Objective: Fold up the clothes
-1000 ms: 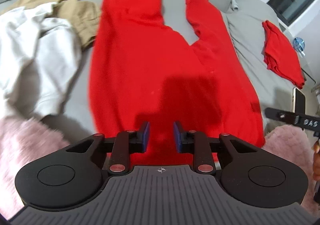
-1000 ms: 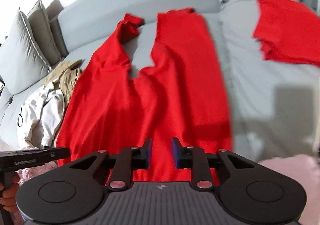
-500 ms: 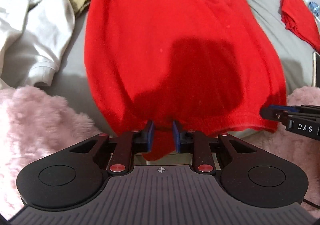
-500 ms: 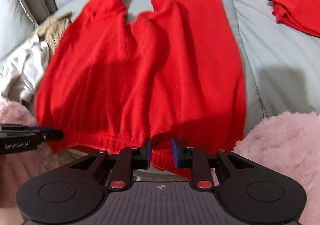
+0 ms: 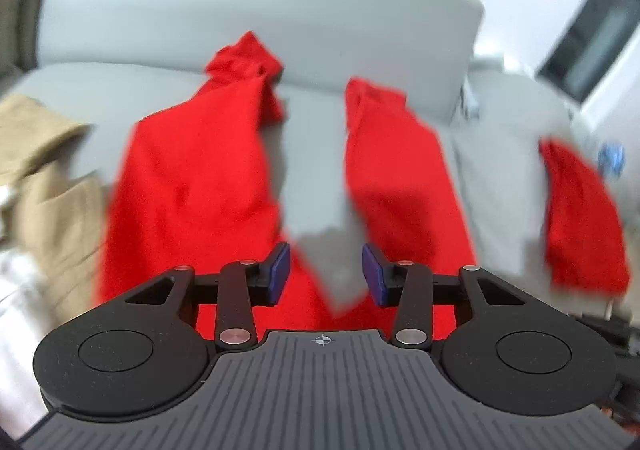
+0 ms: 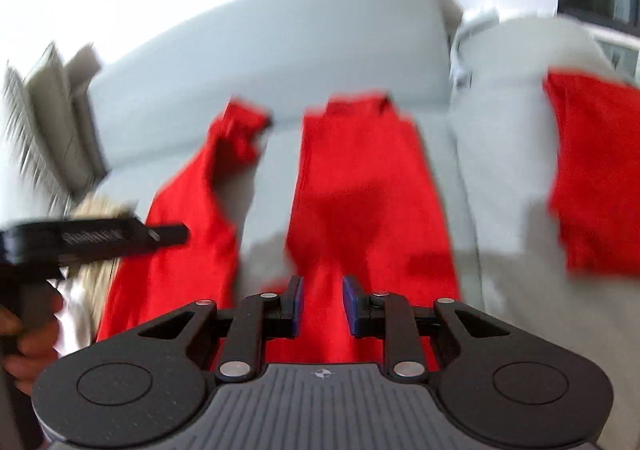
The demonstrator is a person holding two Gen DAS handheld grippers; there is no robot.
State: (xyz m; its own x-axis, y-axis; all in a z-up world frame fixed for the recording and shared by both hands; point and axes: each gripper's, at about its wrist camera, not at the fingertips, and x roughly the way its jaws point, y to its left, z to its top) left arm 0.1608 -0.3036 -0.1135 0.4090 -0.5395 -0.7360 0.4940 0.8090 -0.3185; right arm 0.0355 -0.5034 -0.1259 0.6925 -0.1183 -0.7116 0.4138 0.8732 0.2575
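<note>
In the left wrist view, the left gripper [image 5: 324, 274] has just been opening its jaws; they stand wide apart with nothing pinched between the blue pads. Below and ahead, red trousers [image 5: 188, 185] lie spread on the grey sofa [image 5: 312, 153], their two legs reaching toward the backrest. A tan garment [image 5: 48, 185] sits at the sofa's left edge, a folded red garment [image 5: 580, 217] toward its right edge.

In the right wrist view, the right gripper [image 6: 322, 304] hangs over the right trouser leg, its jaws narrow; the blur hides whether cloth is caught between them. The left gripper enters from the left, carried by a hand [image 6: 28, 342].
</note>
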